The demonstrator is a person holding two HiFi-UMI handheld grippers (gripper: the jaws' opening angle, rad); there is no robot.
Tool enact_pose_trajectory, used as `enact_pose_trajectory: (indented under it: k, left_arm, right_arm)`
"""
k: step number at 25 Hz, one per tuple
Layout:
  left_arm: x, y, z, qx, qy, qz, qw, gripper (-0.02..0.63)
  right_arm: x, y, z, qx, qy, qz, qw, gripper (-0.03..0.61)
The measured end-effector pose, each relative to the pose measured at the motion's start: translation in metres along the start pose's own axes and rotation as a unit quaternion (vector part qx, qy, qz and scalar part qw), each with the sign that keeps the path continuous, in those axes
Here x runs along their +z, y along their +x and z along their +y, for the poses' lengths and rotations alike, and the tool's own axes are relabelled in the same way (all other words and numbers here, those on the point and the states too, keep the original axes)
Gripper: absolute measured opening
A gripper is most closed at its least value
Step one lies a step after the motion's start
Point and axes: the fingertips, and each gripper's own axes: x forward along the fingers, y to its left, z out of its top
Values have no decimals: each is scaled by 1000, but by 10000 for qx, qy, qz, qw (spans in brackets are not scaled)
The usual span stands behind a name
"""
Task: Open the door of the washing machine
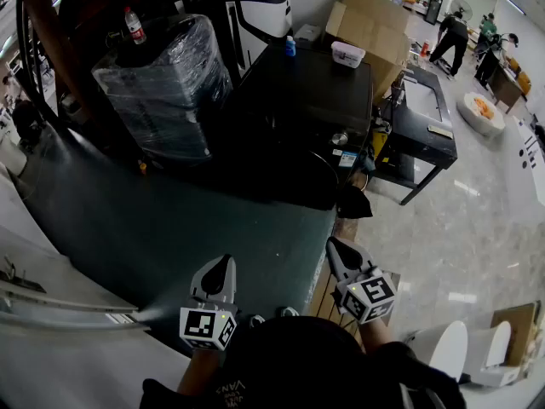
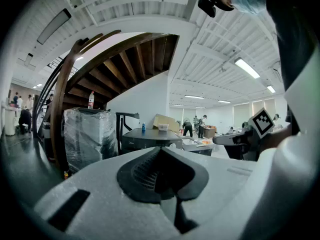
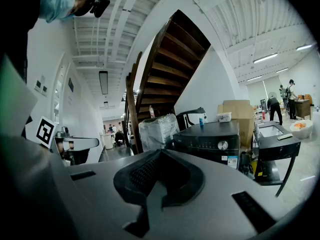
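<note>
The black washing machine [image 1: 311, 100] stands some way ahead of me, its top towards the head view. In the right gripper view the washing machine [image 3: 210, 136] shows its control strip with a round knob [image 3: 219, 145]; the door below is hidden behind my own jaws. It also appears far off in the left gripper view as a dark washing machine [image 2: 149, 136]. My left gripper [image 1: 223, 264] and right gripper [image 1: 335, 247] hover side by side near my body, well short of the machine. Both are shut with nothing between the jaws, as the left gripper [image 2: 160, 151] and right gripper [image 3: 160, 154] show up close.
A plastic-wrapped appliance [image 1: 166, 79] with a water bottle [image 1: 134, 24] on it stands left of the machine. Cardboard boxes [image 1: 375, 20] sit behind it, a low black table [image 1: 426, 118] to its right. A wooden staircase [image 3: 165, 69] rises at the left. People stand far off [image 1: 450, 37].
</note>
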Motion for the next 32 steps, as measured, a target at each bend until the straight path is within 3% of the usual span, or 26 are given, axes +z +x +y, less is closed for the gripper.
enact_pose_trajectory:
  k: [13,17,18,20,27,32]
  left_arm:
    - [-4,24,-15,265,86,-134,9995,18]
    - [-6,34,-6,335,30,-85,9994,23]
    - [-6,36,-3,306,9,-80,9995,46]
    - [-6,44,6,184,-30,-87,9998,152]
    - [-4,83,56,-348,-95,-47,9993,204]
    - [1,120,98,-770,-26,45,9970,219]
  right_arm:
    - [5,11,-23,445,90,-192,9988,8]
    - [1,22,-32,398,-13,-93,9992,115]
    - [0,26,-34,344,-24,-66,9994,117]
    - [-1,36,-39,232,-100,6,9997,135]
    - [12,88,-36,-168,87,-130,9997,178]
    - [9,122,-42,-710,-65,20,9975,210]
